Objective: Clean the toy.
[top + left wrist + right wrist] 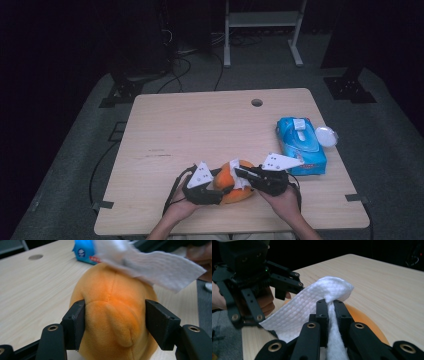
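Wiping work is sitting near the front edge of the desk (200,125) in the high view: the left claw (216,186) is bracing an orange plush toy (235,192) so it cannot slide, while the right claw (242,175) is bringing a white wipe (234,166) onto its top. A blue wipe pack (301,145) is lying close at the right, its lid open.

Left gripper view: the jaws are squeezing the plush toy (112,315) from both sides, steadying it.

Right gripper view: the jaws are pinching the white wipe (312,307) tight, leaving a loose flap free for rubbing.
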The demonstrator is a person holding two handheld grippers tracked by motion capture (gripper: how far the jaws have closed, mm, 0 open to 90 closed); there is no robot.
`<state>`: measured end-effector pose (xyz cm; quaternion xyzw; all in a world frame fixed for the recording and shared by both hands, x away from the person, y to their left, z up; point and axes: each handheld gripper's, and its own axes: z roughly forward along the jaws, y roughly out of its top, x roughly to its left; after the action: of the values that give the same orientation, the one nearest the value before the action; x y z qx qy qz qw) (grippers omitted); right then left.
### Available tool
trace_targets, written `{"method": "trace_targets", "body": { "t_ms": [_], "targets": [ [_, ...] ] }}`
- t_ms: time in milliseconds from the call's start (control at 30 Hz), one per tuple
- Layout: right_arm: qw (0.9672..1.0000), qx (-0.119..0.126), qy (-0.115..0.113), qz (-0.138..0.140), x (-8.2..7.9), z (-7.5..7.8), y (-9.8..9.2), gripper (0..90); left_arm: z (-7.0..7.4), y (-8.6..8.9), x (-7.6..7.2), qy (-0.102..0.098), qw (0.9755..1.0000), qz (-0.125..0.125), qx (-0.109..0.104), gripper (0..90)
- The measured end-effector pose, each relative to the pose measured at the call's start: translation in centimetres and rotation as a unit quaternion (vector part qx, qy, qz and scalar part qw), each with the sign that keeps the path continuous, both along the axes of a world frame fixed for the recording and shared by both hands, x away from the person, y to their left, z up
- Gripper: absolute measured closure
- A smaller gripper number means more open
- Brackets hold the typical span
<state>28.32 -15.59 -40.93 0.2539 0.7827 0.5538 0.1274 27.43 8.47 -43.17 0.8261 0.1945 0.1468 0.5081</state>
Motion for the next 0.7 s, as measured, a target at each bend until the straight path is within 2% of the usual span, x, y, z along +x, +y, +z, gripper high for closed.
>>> {"method": "trace_targets", "body": {
  "t_ms": [33, 100, 133, 200, 267, 367, 467, 533, 567, 633, 700],
  "targets": [
    [1.0, -0.005, -0.004, -0.002, 0.0, 0.1, 0.0, 83.0, 0.0, 0.0, -0.1, -0.002, 1.0, -0.004, -0.004, 35.9],
    [0.9999, -0.005, 0.004, -0.013, 0.4, 0.1, -0.6, 83.1, 0.0, 0.3, 0.0, 0.004, 0.9998, -0.012, -0.017, 32.3],
    [0.9998, -0.009, 0.005, -0.018, 0.6, -0.1, -1.0, 83.1, 0.0, 0.5, 0.1, 0.012, 0.9995, -0.007, -0.028, 29.1],
    [0.9994, -0.005, 0.014, -0.033, 1.0, -0.5, -1.7, 83.2, -0.2, 0.7, 0.6, 0.032, 0.9991, 0.005, -0.027, 23.0],
    [0.9991, 0.001, 0.019, -0.037, 1.2, -0.5, -2.1, 83.2, -0.5, 0.5, 0.6, 0.036, 0.9989, 0.001, -0.029, 28.4],
    [0.9995, 0.001, 0.01, -0.029, 0.6, -0.1, -1.4, 83.1, -0.5, 0.1, 0.4, 0.022, 0.9996, -0.001, -0.016, 37.0],
    [0.9998, 0.013, 0.003, 0.016, -0.4, 0.6, 0.1, 83.1, -0.4, -0.2, 0.1, 0.005, 0.9999, -0.01, -0.008, 40.8],
    [0.9992, -0.005, -0.014, 0.038, -1.2, 1.0, 1.5, 83.1, -0.3, -0.5, -0.2, -0.01, 0.9998, -0.014, 0.012, 41.6],
    [0.9988, -0.013, -0.021, 0.043, -1.4, 1.1, 2.0, 83.1, -0.3, -0.4, -0.3, -0.013, 0.9997, -0.013, 0.014, 42.0],
    [0.9986, -0.025, -0.025, 0.04, -1.3, 1.2, 2.0, 83.1, -0.4, -0.2, -0.3, -0.015, 0.9997, -0.014, 0.015, 42.5],
    [0.9989, -0.037, -0.026, 0.015, -0.7, 1.2, 1.0, 83.1, -0.4, -0.1, -0.3, -0.014, 0.9997, -0.013, 0.015, 42.5]
  ]
}}
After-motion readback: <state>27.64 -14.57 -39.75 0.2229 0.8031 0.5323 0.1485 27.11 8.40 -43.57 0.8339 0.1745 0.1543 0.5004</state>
